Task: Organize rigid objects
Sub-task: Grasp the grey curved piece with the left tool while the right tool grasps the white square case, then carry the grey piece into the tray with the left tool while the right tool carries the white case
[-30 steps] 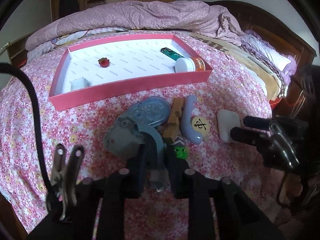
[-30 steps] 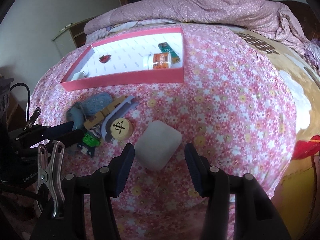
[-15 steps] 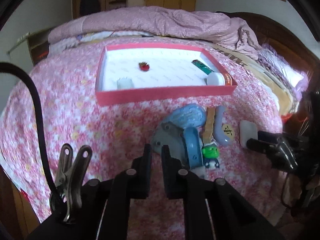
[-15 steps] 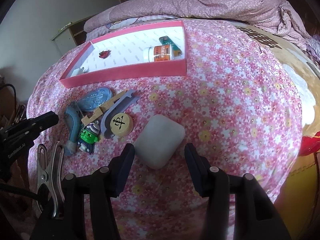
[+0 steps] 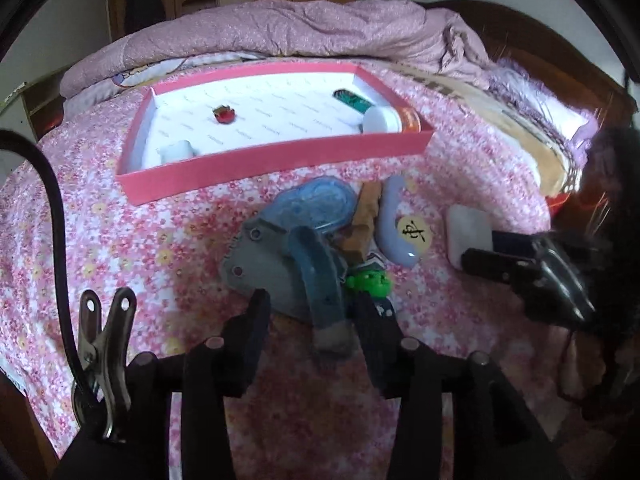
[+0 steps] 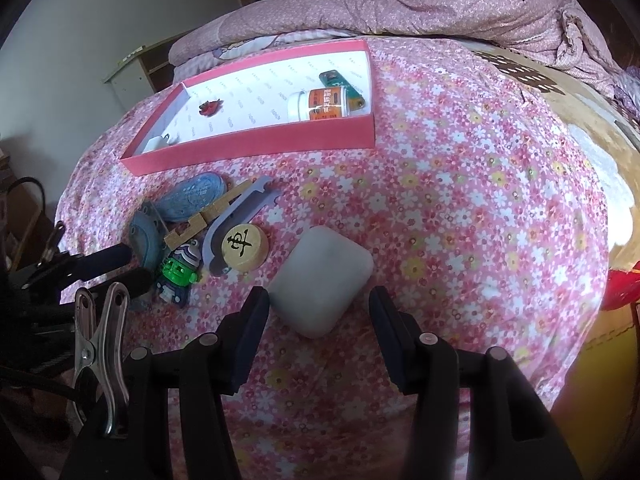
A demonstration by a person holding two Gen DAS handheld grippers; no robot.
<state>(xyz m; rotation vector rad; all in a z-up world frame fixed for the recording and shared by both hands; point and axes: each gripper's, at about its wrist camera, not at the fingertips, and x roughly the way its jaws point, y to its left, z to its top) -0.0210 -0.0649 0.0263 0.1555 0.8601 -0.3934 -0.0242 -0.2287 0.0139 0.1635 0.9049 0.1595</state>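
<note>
A pink tray (image 5: 280, 156) (image 6: 256, 142) lies on the flowered bedspread and holds a pill bottle (image 6: 320, 105), a green flat item (image 6: 342, 80), a red charm (image 5: 224, 114) and a small white piece (image 5: 176, 151). In front of it lie a grey-blue tool (image 5: 288, 268), a blue oval case (image 5: 316, 204), a wooden piece (image 5: 362, 220), a lilac curved piece (image 5: 394, 224), a round chess piece (image 6: 245, 246) and a green toy (image 6: 180, 270). My left gripper (image 5: 310, 312) is open around the grey-blue tool's handle. My right gripper (image 6: 318, 312) is open around a white case (image 6: 322, 280).
A crumpled pink quilt (image 5: 320, 28) is heaped behind the tray. The bed's right edge drops off by a dark headboard (image 5: 560, 60). A metal clip (image 5: 104, 344) hangs at the left of each wrist view.
My left gripper was shut and to the left of the pile; it has opened and moved right, around the grey-blue tool's handle. My right gripper has hardly moved.
</note>
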